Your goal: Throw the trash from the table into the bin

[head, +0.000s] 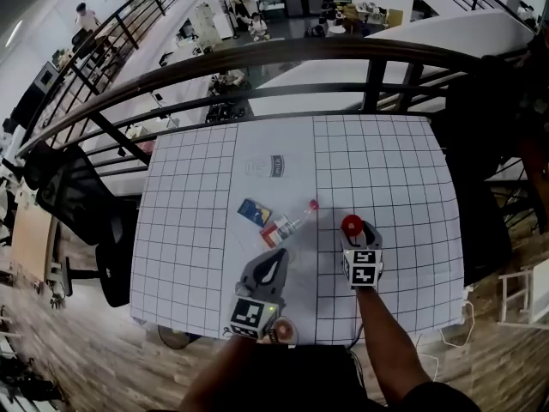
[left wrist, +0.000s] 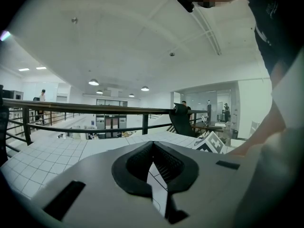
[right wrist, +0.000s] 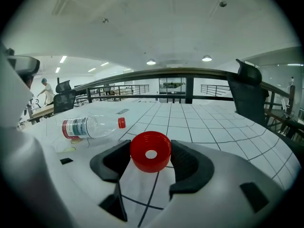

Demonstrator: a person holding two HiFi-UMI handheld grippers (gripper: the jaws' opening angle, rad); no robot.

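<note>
The right gripper (head: 356,228) is clamping its jaws on a red lid (right wrist: 150,151) towards the table's (head: 395,170) front edge, probably to carry it to the bin, which no view is showing. The left gripper (left wrist: 153,151) is hovering at the front edge, jaws together and empty. A plastic bottle (head: 287,226) is lying mid-table beside a blue packet (head: 254,212), and I am finding their print too blurred to read.

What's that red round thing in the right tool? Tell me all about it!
It is a small round red cap, like a shallow cup, plastic by its look. Its open side faces the camera, and a pale spot in its middle may be a hole. It is tilted up between the jaws of the right tool, whose dark ridged pads press its two sides, over the white gridded table.
</note>
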